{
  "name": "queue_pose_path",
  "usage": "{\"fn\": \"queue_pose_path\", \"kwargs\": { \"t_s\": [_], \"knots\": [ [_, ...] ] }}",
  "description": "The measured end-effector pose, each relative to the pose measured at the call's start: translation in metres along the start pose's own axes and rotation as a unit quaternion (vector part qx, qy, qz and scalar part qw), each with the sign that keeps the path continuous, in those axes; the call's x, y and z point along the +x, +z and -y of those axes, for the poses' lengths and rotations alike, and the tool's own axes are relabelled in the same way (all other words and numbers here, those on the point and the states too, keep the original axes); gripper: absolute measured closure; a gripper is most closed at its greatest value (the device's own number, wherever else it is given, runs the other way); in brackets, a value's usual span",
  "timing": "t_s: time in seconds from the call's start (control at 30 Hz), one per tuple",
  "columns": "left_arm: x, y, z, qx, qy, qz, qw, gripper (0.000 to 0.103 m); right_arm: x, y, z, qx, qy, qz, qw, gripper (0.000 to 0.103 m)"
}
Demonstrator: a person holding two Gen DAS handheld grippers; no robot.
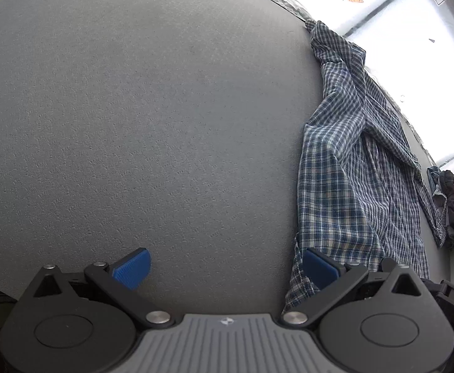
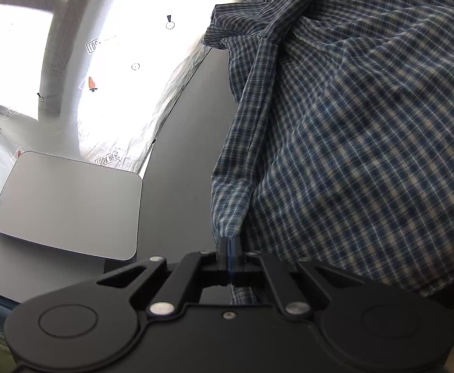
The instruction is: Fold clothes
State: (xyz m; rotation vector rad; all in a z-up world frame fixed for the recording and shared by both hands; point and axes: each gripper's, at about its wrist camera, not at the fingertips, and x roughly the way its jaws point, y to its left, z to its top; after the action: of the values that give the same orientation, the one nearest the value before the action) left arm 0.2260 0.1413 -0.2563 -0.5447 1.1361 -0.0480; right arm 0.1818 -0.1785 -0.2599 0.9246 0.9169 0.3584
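We judge the folding as only begun: no neat fold shows anywhere yet. Our left claw (image 1: 225, 269) stands wide open and holds nothing above the grey surface (image 1: 149, 108), its right pad just at the hem of the one checked shirt (image 1: 351, 186), which lies crumpled along the right of that frame. One dark pile of other clothes (image 1: 453, 205) waits at the far right edge. Our right claw (image 2: 230, 255) is closed tight on a bunched edge of the shirt, beside one grey board (image 2: 68, 205).
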Motion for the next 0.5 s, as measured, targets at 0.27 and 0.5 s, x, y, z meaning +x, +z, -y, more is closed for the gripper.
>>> {"fn": "queue_pose_path", "kwargs": {
  "t_s": [0.27, 0.5],
  "knots": [
    [0.017, -0.011, 0.052, 0.063, -0.005, -0.012, 0.9979, 0.0, -0.055, 0.027, 0.044, 0.017, -0.041, 0.054, 0.998, 0.103],
    [0.028, -0.017, 0.078, 0.086, 0.001, -0.023, 0.996, 0.0, -0.064, 0.034, 0.074, 0.011, -0.095, 0.041, 0.995, 0.103]
  ]
}}
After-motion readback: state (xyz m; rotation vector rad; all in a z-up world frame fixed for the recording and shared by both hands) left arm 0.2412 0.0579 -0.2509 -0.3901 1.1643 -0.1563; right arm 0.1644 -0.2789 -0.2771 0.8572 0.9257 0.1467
